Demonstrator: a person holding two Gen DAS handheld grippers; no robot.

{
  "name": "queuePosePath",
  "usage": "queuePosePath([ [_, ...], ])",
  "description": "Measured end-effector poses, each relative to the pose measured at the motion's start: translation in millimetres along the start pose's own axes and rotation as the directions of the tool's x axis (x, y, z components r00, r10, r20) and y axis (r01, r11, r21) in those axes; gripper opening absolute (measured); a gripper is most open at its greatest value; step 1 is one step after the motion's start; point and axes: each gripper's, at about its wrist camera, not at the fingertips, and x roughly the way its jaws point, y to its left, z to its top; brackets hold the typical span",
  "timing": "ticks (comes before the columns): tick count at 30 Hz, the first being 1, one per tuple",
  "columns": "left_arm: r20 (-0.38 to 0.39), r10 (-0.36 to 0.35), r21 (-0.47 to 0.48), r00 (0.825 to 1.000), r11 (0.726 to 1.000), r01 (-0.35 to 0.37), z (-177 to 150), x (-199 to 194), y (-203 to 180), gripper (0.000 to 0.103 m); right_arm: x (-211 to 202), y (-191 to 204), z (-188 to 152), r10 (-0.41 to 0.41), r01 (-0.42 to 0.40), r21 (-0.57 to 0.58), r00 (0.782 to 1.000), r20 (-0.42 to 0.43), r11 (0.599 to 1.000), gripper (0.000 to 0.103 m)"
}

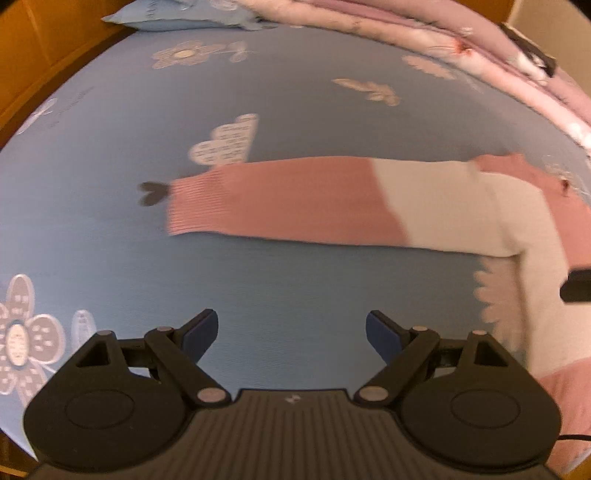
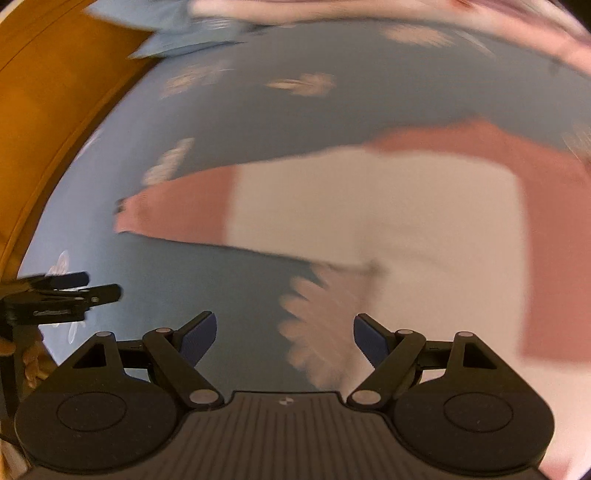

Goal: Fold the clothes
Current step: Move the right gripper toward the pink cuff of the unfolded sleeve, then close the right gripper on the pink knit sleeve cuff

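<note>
- Left wrist view: looks steeply down along the left gripper (image 1: 291, 334) onto the blue bedsheet (image 1: 295, 96), at moderate height; pillow (image 1: 177, 16) at the far edge.
- Right wrist view: same downward aim along the right gripper (image 2: 284, 336), set further over the sweater (image 2: 369, 221); heavily blurred.
- Shared: sweater sleeve, sheet, pillow; the right view catches the left gripper at its left edge.

Soft, warm indoor light falls evenly, with no glare and only faint shadows. Both views bulge like a fishbowl, so the bed sheet (image 1: 295, 110) curves away and the corners go dark. The left view is mildly smeared; the sweater (image 1: 280, 201) has soft edges there. The right view is far blurrier, the sweater (image 2: 369, 221) streaked sideways, while the right claw (image 2: 284, 338) stays crisp.
</note>
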Motion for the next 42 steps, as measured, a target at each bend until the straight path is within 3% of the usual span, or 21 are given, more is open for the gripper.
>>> queuePosePath([
  [1, 0.002, 0.010, -0.020, 1.000, 1.000, -0.010, -0.3, 0.9, 10.4, 0.087, 9.3, 14.6, 9.2, 0.005, -0.004, -0.044, 1.000, 0.015, 0.999, 0.083],
  [3, 0.006, 0.031, -0.074, 0.999, 0.997, -0.031, -1.1, 1.5, 31.8, 0.087, 32.4, 45.7, 27.8, -0.001, 0.009, -0.140, 0.998, 0.057, 0.990, 0.064],
  [4, 0.006, 0.039, -0.106, 0.999, 0.994, -0.038, -1.6, 1.8, 41.9, 0.087, 46.1, 60.3, 36.9, -0.013, 0.027, -0.188, 0.997, 0.075, 0.982, 0.059],
  [6, 0.012, 0.055, -0.176, 0.998, 0.983, -0.052, -3.0, 1.9, 63.0, 0.087, 75.5, 87.2, 54.8, -0.033, 0.060, -0.256, 0.994, 0.108, 0.965, 0.038],
  [9, 0.021, 0.080, -0.272, 0.997, 0.960, -0.072, -7.2, 4.0, 89.3, 0.087, 119.1, 126.5, 78.4, -0.056, 0.101, -0.343, 0.989, 0.137, 0.934, 0.031],
  [12, 0.019, 0.102, -0.342, 0.995, 0.936, -0.090, -12.3, 6.2, 110.9, 0.087, 151.8, 162.0, 87.4, -0.077, 0.138, -0.441, 0.985, 0.154, 0.887, 0.031],
  [16, 0.016, 0.131, -0.367, 0.991, 0.923, -0.116, -13.8, 11.2, 131.0, 0.087, 184.7, 200.0, 81.1, -0.132, 0.202, -0.548, 0.977, 0.164, 0.812, 0.032],
  [22, 0.013, 0.166, -0.381, 0.986, 0.913, -0.149, -12.1, 15.6, 152.8, 0.087, 213.5, 245.0, 63.6, -0.172, 0.225, -0.598, 0.974, 0.145, 0.769, 0.032],
  [28, 0.010, 0.197, -0.374, 0.980, 0.910, -0.179, -11.1, 13.6, 162.3, 0.087, 215.9, 265.3, 67.0, -0.105, 0.167, -0.615, 0.985, 0.135, 0.771, 0.032],
  [30, 0.016, 0.199, -0.371, 0.980, 0.911, -0.179, -10.3, 13.2, 161.6, 0.087, 206.9, 260.8, 73.7, -0.071, 0.143, -0.603, 0.987, 0.143, 0.785, 0.037],
  [35, 0.022, 0.194, -0.363, 0.981, 0.915, -0.173, -10.9, 14.4, 156.4, 0.087, 207.9, 249.8, 85.8, -0.189, 0.277, -0.558, 0.959, 0.210, 0.782, 0.040],
  [38, 0.018, 0.186, -0.347, 0.982, 0.922, -0.169, -11.6, 16.8, 151.6, 0.087, 222.3, 251.6, 87.3, -0.214, 0.299, -0.558, 0.953, 0.214, 0.774, 0.040],
  [42, 0.000, 0.201, -0.305, 0.980, 0.933, -0.192, -13.5, 19.2, 149.5, 0.087, 228.6, 263.7, 88.2, -0.120, 0.194, -0.576, 0.979, 0.164, 0.794, 0.040],
])
